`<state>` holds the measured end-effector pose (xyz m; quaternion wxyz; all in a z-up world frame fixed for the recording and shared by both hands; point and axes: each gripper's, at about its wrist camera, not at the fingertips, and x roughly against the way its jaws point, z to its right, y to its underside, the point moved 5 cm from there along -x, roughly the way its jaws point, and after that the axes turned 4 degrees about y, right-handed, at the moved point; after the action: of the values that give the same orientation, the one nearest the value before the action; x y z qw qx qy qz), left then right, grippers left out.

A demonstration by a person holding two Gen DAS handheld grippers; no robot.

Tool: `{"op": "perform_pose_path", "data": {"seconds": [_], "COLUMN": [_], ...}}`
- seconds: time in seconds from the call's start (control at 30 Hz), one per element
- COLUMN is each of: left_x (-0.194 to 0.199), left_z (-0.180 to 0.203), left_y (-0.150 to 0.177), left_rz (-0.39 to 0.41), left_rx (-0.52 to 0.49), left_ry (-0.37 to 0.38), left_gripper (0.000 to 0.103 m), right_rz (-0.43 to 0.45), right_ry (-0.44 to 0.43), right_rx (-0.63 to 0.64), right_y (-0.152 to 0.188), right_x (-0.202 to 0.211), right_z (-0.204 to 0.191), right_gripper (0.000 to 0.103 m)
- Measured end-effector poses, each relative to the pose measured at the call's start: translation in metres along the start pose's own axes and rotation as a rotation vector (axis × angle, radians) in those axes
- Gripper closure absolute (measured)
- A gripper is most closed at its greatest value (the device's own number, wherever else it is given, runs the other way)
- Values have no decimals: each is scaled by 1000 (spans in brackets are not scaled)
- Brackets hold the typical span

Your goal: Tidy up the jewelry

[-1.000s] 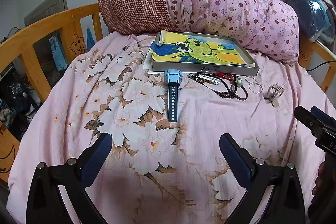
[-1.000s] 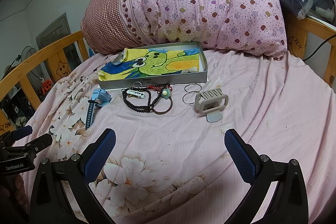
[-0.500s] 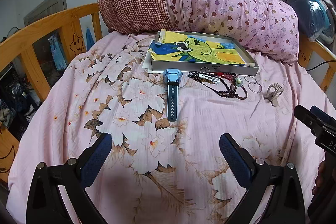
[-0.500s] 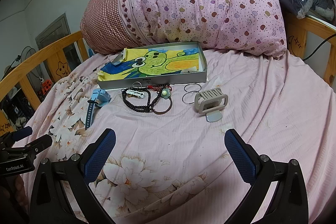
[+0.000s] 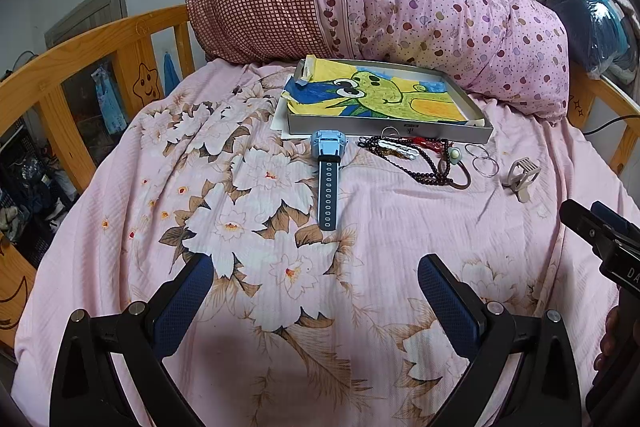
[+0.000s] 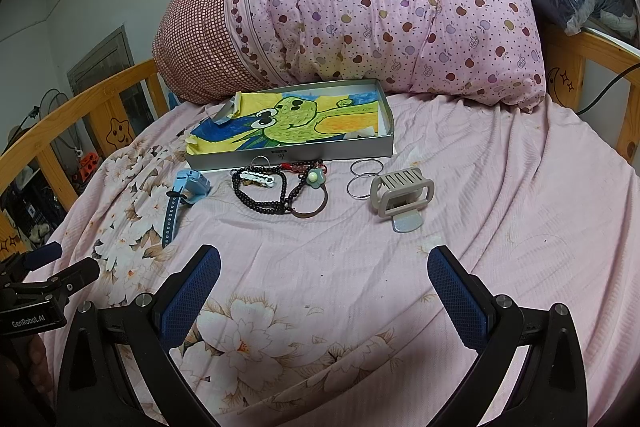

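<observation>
Along the near wall of the box [image 6: 288, 157], from left to right, lie the watch [image 6: 182, 193], beads [image 6: 262, 193], rings [image 6: 362, 177] and clip [image 6: 402, 193], all on the bedspread [image 6: 460, 187]. Left gripper [image 5: 316, 291] and right gripper [image 6: 324, 281] are both released, jaws spread wide, hovering empty over the bedspread, well short of the items.
</observation>
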<state>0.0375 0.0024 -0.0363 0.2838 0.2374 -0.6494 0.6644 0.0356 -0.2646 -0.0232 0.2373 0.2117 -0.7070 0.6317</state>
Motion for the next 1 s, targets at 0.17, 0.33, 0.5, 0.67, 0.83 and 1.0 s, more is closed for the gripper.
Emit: {"op": "perform_pose_path", "data": {"seconds": [0.17,0.33,0.5,0.67,0.83,1.0], "left_x": [0,0,0,0,0,0], "left_z": [0,0,0,-1,0,3], "left_y": [0,0,0,0,0,2], "left_rz": [0,-1,-1,-1,-2,-6], "left_rx": [0,0,-1,1,0,0], "left_ry": [0,0,0,-2,0,1], "left_gripper": [0,0,0,0,0,0], "right_rz": [-1,-1,-1,-6,-7,-9], "right_ry": [-1,0,0,6,17,32], "right_rx": [-1,-1,-2,-4,-5,-2], "right_y": [0,0,0,1,2,1], "right_x": [0,1,1,-1,-2,-2], "right_z": [0,-1,-1,2,4,4], "right_gripper": [1,1,1,1,1,1]}}
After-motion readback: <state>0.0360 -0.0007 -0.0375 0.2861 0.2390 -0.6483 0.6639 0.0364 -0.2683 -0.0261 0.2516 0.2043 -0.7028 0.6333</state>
